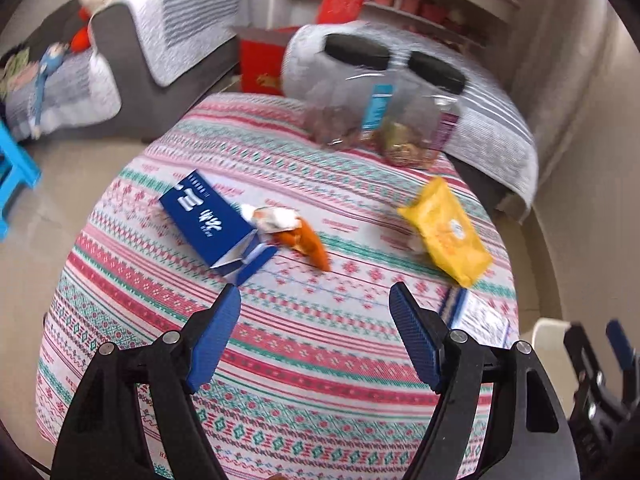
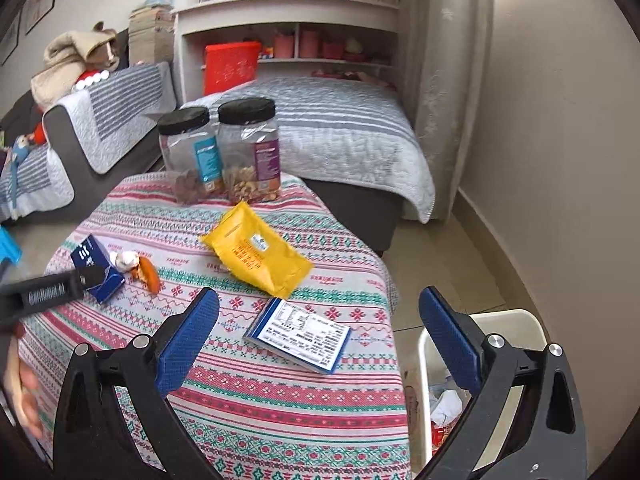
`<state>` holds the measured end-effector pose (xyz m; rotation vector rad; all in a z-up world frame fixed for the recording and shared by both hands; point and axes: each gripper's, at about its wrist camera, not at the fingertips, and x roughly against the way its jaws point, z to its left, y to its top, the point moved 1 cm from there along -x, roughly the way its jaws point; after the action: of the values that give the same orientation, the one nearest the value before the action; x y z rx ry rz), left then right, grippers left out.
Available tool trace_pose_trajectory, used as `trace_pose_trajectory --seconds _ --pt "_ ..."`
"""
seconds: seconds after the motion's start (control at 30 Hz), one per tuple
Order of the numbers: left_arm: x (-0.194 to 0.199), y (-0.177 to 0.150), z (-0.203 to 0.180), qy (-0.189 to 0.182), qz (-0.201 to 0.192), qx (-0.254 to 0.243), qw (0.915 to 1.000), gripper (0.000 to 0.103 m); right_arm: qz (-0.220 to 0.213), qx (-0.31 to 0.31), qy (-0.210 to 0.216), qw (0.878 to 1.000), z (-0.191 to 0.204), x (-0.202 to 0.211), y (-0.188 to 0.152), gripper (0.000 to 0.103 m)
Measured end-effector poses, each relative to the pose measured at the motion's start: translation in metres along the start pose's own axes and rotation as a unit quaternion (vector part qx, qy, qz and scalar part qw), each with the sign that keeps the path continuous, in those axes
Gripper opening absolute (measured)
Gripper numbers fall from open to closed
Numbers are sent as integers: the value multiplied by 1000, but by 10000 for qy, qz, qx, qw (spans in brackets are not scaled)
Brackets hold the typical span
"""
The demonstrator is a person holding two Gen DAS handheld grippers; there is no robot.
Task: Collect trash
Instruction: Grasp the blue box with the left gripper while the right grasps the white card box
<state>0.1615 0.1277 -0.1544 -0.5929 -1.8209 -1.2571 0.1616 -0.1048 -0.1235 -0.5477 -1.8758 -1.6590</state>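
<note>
4 pieces of trash are lying on the patterned tablecloth (image 2: 280, 400): a blue carton (image 1: 208, 222) with its end flaps open, a crumpled orange-and-white wrapper (image 1: 292, 232) touching the carton's open end, a yellow pouch (image 2: 256, 254) near the middle, and a flat blue-and-white printed box (image 2: 300, 336) just beside the pouch, close to the table's edge. The left gripper (image 1: 314, 296) is hanging over the cloth with its blue fingers (image 1: 218, 336) spread wide and nothing between them, the carton's flaps just beyond its left fingertip. The right gripper (image 2: 318, 300) is standing released too, gripping nothing, with the printed box lying between its fingers on the cloth. Behind the trash, 2 black-lidded clear jars (image 2: 220, 152) are standing side by side. A white bin (image 2: 444, 396) with scraps inside is sitting beside the table.
</note>
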Motion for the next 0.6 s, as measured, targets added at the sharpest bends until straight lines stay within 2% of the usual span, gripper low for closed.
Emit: trace_pose_trajectory --seconds 0.2,0.37,0.6 --pt "-42 38 53 468 93 982 9940 75 407 544 -14 9977 15 -36 -4 96" --pt "-81 50 90 641 362 1834 9803 75 495 996 52 9938 16 -66 -11 96" --pt "-109 56 96 801 443 1948 9766 75 716 1356 326 9876 15 -92 -17 96"
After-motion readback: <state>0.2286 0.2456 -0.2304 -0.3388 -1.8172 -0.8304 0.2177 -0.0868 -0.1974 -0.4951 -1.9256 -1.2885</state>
